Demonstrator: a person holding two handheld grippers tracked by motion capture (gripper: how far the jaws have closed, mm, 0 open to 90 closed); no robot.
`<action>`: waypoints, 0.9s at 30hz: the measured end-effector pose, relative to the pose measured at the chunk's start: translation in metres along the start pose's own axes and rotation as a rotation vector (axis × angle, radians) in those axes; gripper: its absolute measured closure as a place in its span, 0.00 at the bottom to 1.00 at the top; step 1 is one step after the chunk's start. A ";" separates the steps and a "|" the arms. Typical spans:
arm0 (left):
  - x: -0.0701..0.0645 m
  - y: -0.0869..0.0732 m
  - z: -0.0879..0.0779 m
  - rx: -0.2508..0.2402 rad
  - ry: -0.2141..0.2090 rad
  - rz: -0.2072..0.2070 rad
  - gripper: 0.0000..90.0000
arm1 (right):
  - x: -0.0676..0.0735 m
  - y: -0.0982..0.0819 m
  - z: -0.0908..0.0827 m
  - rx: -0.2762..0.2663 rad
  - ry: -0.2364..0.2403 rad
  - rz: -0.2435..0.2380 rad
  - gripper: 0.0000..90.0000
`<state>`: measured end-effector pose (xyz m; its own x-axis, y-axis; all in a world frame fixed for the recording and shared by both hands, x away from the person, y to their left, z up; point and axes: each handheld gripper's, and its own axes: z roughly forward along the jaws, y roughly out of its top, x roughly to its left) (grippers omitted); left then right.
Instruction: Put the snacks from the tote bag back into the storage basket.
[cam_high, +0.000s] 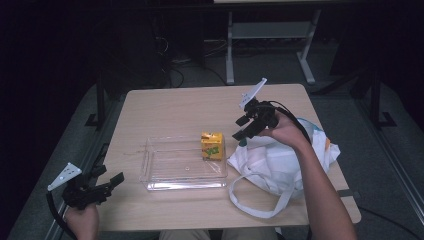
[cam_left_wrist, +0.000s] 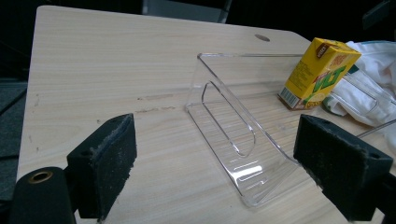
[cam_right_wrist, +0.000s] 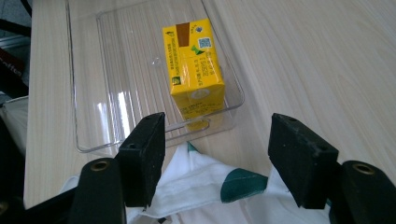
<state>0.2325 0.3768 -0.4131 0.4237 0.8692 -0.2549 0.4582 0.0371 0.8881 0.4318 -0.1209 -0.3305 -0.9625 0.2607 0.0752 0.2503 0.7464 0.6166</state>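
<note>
A pale wooden table is being viewed from above in a dim room, with dark floor, cables and a white desk frame being seen beyond its far edge. A clear tray is being shown near the table's middle, and a yellow carton is being seen upright in the tray's far right corner, close against its walls. A white bag with green marks is being shown slumped just beside the tray's right end, its handle looping toward the near edge.

The right gripper is being held above the bag's far side by a raised hand, the forearm rising from the lower right; it is being pointed down and leftward at the carton. Its jaws are being kept apart with nothing between them, the carton lying ahead of them in the right gripper view.

The left gripper is being held low at the table's near left corner, aimed across toward the tray. Its jaws are being kept wide apart and empty
</note>
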 end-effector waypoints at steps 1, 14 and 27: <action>0.000 0.000 0.000 0.000 0.000 0.000 0.14 | 0.000 -0.001 -0.001 0.000 -0.002 0.005 0.40; 0.000 0.000 0.000 -0.001 -0.002 0.000 0.14 | 0.002 -0.012 -0.016 -0.003 -0.027 0.032 0.39; -0.001 0.000 0.001 0.006 -0.001 0.005 0.14 | 0.004 -0.029 -0.025 -0.019 -0.042 0.065 0.39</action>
<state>0.2329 0.3756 -0.4131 0.4267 0.8690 -0.2505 0.4604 0.0297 0.8872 0.4176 -0.1565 -0.3287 -0.9390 0.3338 0.0827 0.3095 0.7154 0.6265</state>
